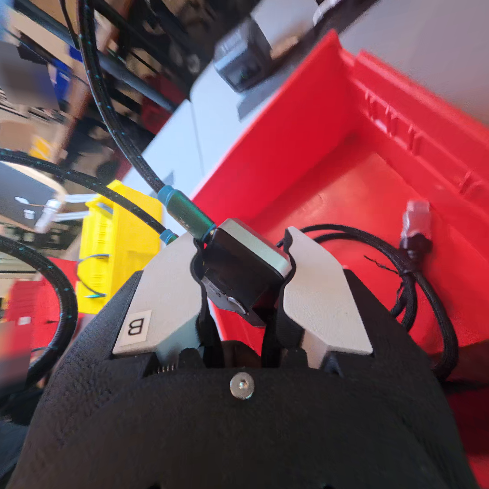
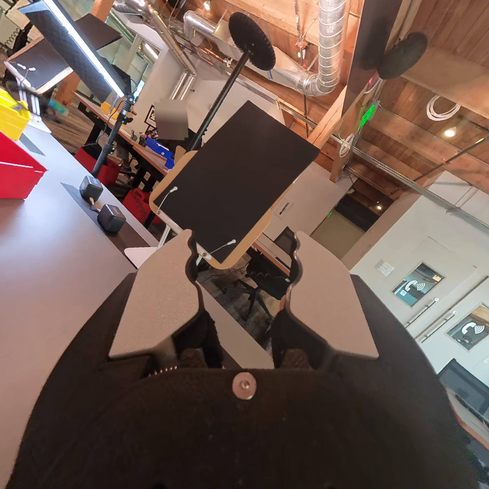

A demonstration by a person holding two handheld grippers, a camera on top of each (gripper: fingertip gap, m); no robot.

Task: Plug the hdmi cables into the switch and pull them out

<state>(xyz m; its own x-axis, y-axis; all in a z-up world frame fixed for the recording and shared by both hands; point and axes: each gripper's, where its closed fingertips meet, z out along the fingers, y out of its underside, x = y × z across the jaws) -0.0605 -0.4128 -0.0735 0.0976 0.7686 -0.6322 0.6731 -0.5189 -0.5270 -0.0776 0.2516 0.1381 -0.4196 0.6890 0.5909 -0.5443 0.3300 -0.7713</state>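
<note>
White table (image 2: 47,264) in a workshop, red bin (image 1: 330,158) on it. The left gripper (image 1: 242,254) clamps the switch (image 1: 246,267) above the bin, two cables (image 1: 185,211) plugged in. The right gripper (image 2: 243,254) gapes empty.

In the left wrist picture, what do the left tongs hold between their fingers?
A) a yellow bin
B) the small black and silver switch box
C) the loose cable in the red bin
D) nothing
B: the left tongs are shut on the switch, with a green-ended HDMI cable plugged into its top.
</note>
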